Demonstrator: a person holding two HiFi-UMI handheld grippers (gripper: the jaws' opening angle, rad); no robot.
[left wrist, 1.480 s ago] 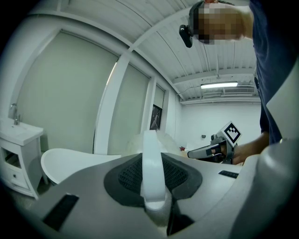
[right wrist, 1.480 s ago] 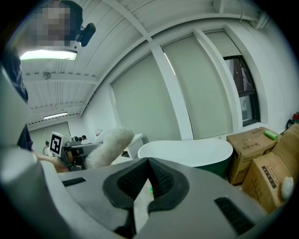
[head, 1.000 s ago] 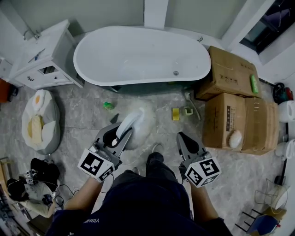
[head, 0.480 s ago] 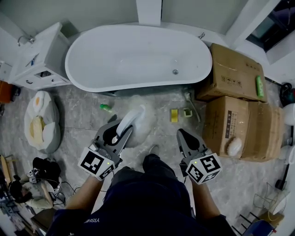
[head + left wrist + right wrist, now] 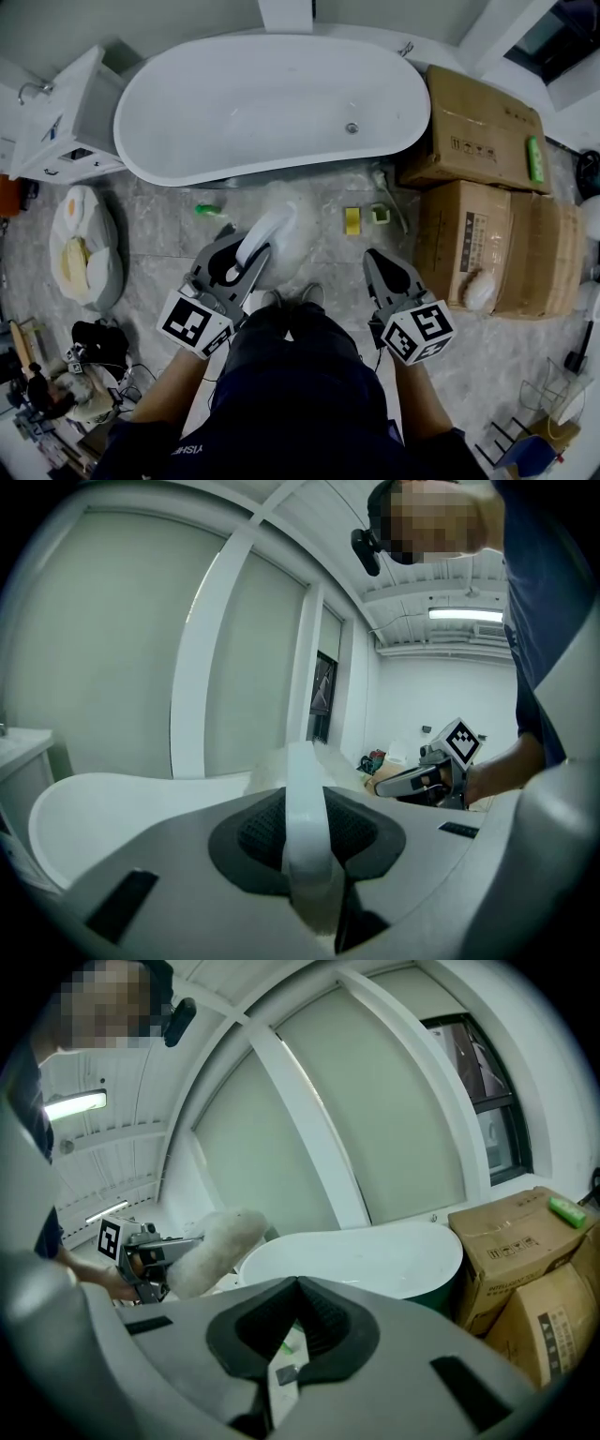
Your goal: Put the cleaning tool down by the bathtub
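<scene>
The white oval bathtub (image 5: pixel 281 167) fills the top of the head view. My left gripper (image 5: pixel 246 246) is shut on the white handle of the cleaning tool (image 5: pixel 260 232), whose fluffy white head (image 5: pixel 291 230) points at the tub above the grey floor. In the left gripper view the handle (image 5: pixel 305 827) runs up between the jaws, with the tub (image 5: pixel 112 808) beyond. My right gripper (image 5: pixel 378 262) is shut with nothing in it, to the right of the tool. The right gripper view shows its closed tips (image 5: pixel 298 1283), the fluffy tool (image 5: pixel 217 1246) and the tub (image 5: pixel 375 1260).
Stacked cardboard boxes (image 5: pixel 478 141) stand right of the tub, one carrying a green bottle (image 5: pixel 535 159). A white cabinet (image 5: pixel 56 122) is at the left. On the floor by the tub lie a green bottle (image 5: pixel 207 209), a yellow sponge (image 5: pixel 352 220) and a cushion (image 5: pixel 84 248).
The person has stepped toward the bathtub, so it sits lower and larger in view. Both grippers came along, the left one keeping hold of the tool.
</scene>
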